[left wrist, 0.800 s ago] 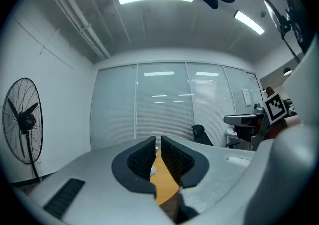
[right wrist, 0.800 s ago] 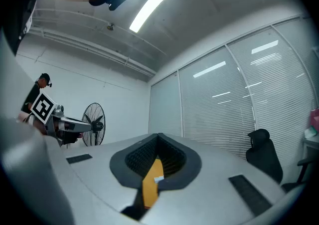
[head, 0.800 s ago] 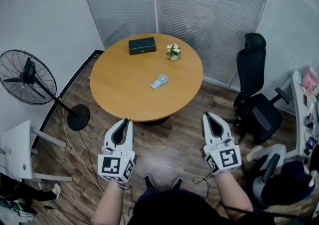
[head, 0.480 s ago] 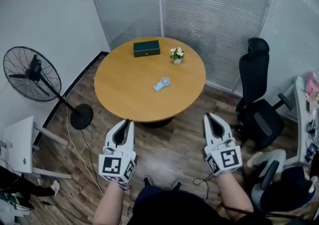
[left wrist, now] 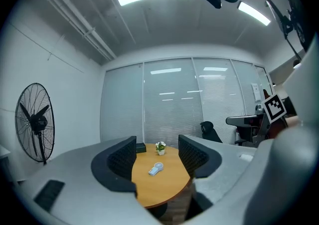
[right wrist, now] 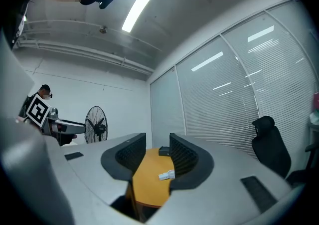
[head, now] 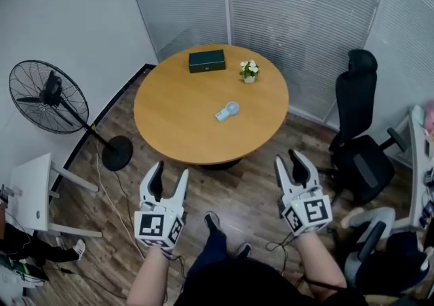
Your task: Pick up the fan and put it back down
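At mid-room stands a round wooden table (head: 176, 128), with a black pedestal fan (head: 49, 98) on the floor (head: 237, 196) to its left and a black office chair (head: 359, 142) to its right. Short of the table's near edge, the left gripper (head: 169, 172) and right gripper (head: 289, 160) hover level, both with jaws spread and nothing between the pads, the left wider. On the tabletop, a dark green box (head: 207, 60) and a small flower pot (head: 249, 70) sit near the far edge. The little pale-blue handheld fan (head: 228, 111) lies flat near the middle, well apart from both grippers.
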